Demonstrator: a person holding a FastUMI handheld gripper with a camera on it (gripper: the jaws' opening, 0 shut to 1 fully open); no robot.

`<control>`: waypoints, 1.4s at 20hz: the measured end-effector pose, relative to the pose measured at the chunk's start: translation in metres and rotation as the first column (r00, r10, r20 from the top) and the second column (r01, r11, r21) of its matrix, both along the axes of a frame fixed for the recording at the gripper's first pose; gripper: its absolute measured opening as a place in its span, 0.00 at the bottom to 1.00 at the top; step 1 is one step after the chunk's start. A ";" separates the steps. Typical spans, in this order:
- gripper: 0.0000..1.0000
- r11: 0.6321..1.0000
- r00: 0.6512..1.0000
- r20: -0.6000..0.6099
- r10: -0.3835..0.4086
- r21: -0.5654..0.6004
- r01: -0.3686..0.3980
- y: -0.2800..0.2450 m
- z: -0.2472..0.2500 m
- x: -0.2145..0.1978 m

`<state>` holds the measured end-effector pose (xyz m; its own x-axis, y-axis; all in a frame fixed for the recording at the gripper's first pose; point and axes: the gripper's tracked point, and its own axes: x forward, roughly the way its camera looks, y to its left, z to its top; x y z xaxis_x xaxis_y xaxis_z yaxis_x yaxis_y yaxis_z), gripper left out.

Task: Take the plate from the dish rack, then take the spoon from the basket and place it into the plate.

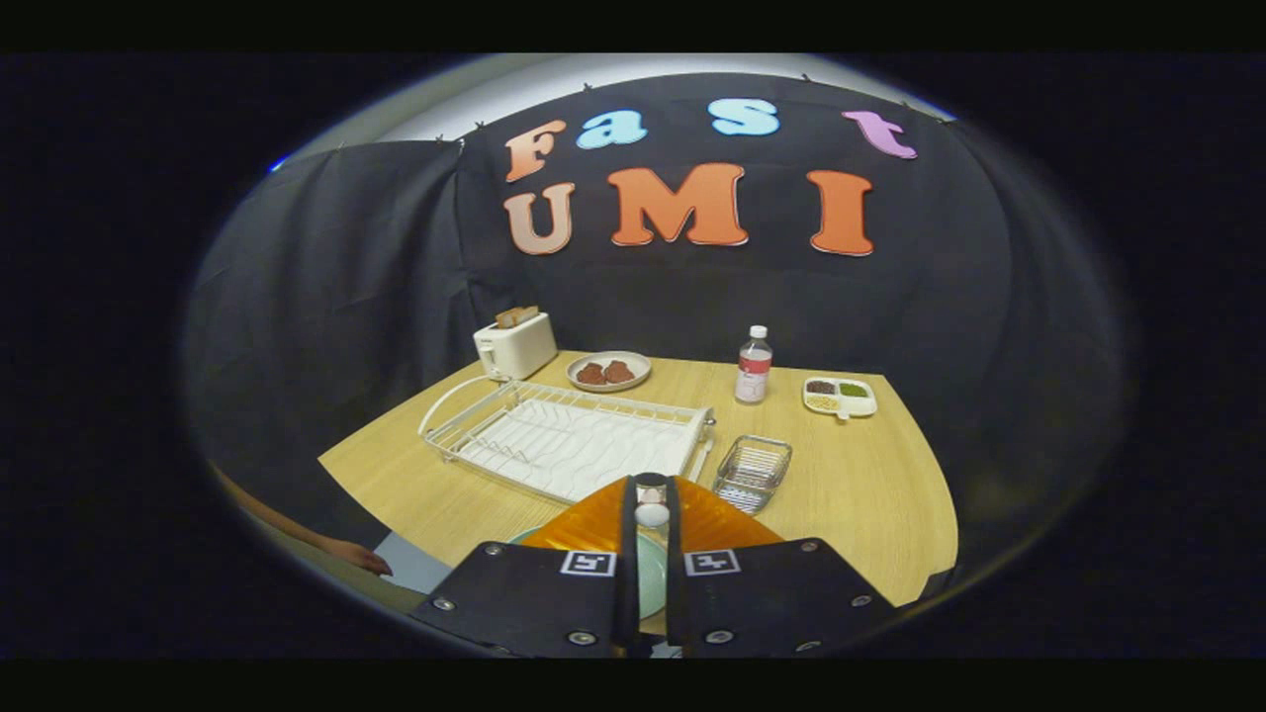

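Observation:
My gripper hovers above the table's near edge, its fingers nearly together. A small white rounded piece, apparently the spoon, is pinched between the tips. Right below the fingers lies a pale green plate on the table, mostly hidden by the gripper; a sliver of its rim peeks out beside them. Beyond the fingers stands the white wire dish rack with nothing in it. Next to the rack, ahead of the fingers, sits the small wire basket, which looks empty.
At the back of the wooden table stand a white toaster, a plate of brown food, a water bottle and a divided snack dish. A person's hand rests by the table's near corner.

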<state>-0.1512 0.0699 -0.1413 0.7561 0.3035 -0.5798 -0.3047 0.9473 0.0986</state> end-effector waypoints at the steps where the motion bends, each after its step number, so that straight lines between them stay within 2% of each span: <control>1: 0.11 1.000 1.000 -0.010 0.013 -0.002 -0.013 0.005 -0.002 -0.004; 13: 0.11 0.996 0.979 -0.182 0.091 0.018 -0.089 0.039 -0.070 -0.045; 19: 0.11 0.994 0.969 -0.219 0.114 0.025 -0.111 0.051 -0.093 -0.044; 23: 0.11 0.994 0.968 -0.231 0.098 0.064 -0.085 0.059 -0.100 -0.039; 28: 0.11 0.995 0.969 -0.228 0.097 0.054 -0.088 0.064 -0.104 -0.030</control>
